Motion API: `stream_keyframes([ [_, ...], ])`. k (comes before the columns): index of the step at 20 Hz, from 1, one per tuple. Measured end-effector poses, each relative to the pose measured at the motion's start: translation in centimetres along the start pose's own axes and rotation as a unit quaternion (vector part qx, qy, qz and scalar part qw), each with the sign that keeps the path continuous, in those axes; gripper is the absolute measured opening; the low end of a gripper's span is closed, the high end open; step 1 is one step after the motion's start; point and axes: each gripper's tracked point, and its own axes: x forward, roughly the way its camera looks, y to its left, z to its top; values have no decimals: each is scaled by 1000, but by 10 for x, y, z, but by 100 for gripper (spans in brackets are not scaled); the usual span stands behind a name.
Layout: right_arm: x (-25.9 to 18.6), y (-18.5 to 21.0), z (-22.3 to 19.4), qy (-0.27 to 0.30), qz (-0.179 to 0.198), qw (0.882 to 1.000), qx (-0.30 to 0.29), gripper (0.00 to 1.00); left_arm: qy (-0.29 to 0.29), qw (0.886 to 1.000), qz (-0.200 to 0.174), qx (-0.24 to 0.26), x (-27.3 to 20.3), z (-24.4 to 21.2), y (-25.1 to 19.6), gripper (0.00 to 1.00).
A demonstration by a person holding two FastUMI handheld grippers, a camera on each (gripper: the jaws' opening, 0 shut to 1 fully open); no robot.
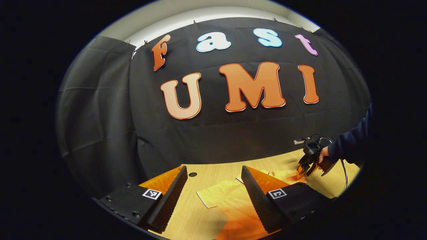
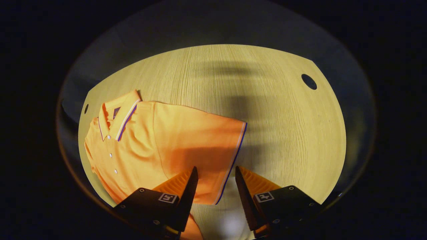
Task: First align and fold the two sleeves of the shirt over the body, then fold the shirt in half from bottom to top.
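Note:
An orange polo shirt (image 2: pixel 150 143) lies flat on the wooden table (image 2: pixel 283 133), its collar (image 2: pixel 116 115) at the left of the right gripper view. One short sleeve (image 2: pixel 206 140), with a striped cuff, spreads out sideways. My right gripper (image 2: pixel 216 168) is open just above that cuff, one finger over the sleeve and one over bare wood. In the left gripper view the other sleeve (image 1: pixel 220 196) lies between the fingers of my left gripper (image 1: pixel 213 168), which is open low over the table. Farther off, a hand in a dark sleeve holds the right gripper (image 1: pixel 305 170) over the shirt.
The table has round cable holes (image 2: pixel 309 81) (image 1: pixel 192 174) near its edges. The black cloth wall (image 1: pixel 213 140) stands just behind the table's far edge. Bare wood (image 1: pixel 196 220) lies left of the shirt.

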Motion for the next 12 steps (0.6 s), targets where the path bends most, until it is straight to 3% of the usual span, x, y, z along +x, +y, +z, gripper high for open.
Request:
stream_keyframes([
  [3,5,2,6,-6,-4,1000,19,58,12,1000,-1,-7,3,-9,2,100],
  [4,7,3,7,-9,-1,999,33,28,16,1000,-2,-10,4,-12,2,100],
  [6,5,5,8,-9,20,999,32,20,17,1000,-1,-13,6,-13,5,100],
  [7,2,10,4,-9,41,998,41,10,16,1000,-2,-15,7,-13,6,100],
  [9,-6,16,13,-23,67,995,73,10,16,1000,-1,-19,9,-14,9,100],
  [10,-7,26,14,-26,88,993,76,1,17,1000,0,-22,10,-17,14,100],
  [12,-16,28,27,-60,81,993,65,1,19,999,0,-29,12,-20,19,100],
])
